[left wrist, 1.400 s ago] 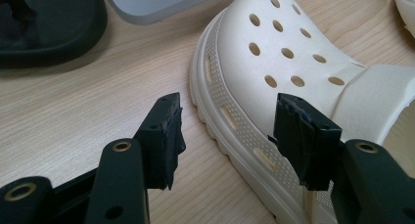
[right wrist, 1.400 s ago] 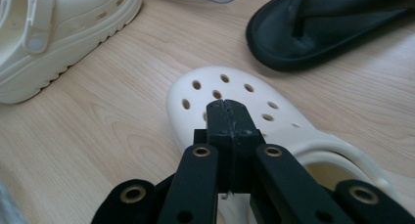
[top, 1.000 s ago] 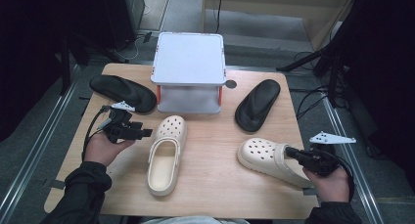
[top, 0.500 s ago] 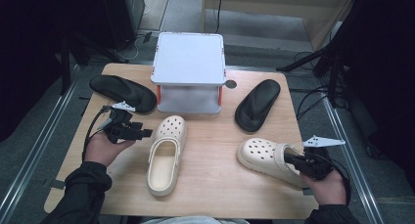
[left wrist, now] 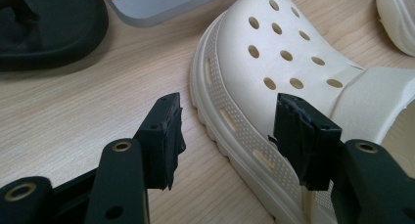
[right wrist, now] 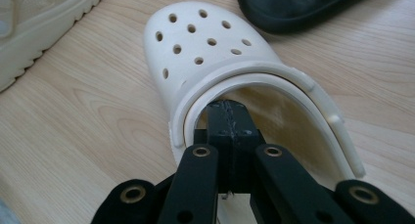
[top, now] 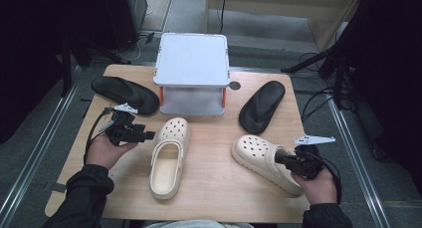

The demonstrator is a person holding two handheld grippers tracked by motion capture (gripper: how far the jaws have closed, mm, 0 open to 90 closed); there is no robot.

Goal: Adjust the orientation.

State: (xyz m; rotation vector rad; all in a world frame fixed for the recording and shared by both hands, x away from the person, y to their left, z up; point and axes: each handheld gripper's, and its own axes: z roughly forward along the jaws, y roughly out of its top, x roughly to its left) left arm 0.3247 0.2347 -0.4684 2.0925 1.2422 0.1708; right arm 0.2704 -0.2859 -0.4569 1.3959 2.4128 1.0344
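Note:
Two cream perforated clogs lie on the wooden table. The left clog point(top: 169, 158) point(left wrist: 274, 62) points away from me. My left gripper point(top: 149, 135) point(left wrist: 227, 131) hovers open at its left side, the jaws astride the sole's edge near the toe without touching it. The right clog point(top: 256, 151) point(right wrist: 205, 43) lies at an angle, toe toward the upper left. My right gripper point(top: 279, 159) point(right wrist: 227, 109) is shut, and its joined tips poke into the clog's opening just under the heel strap point(right wrist: 274, 77). Nothing shows between those jaws.
A grey two-level stand point(top: 191, 58) with orange posts sits at the back centre. One black slipper point(top: 124, 91) lies left of it, another point(top: 261, 106) to its right. The table's front edge point(top: 209, 215) is near my forearms.
My right gripper has moved left, bringing its shut tips into the right clog's opening. The left gripper and both clogs stay where they were.

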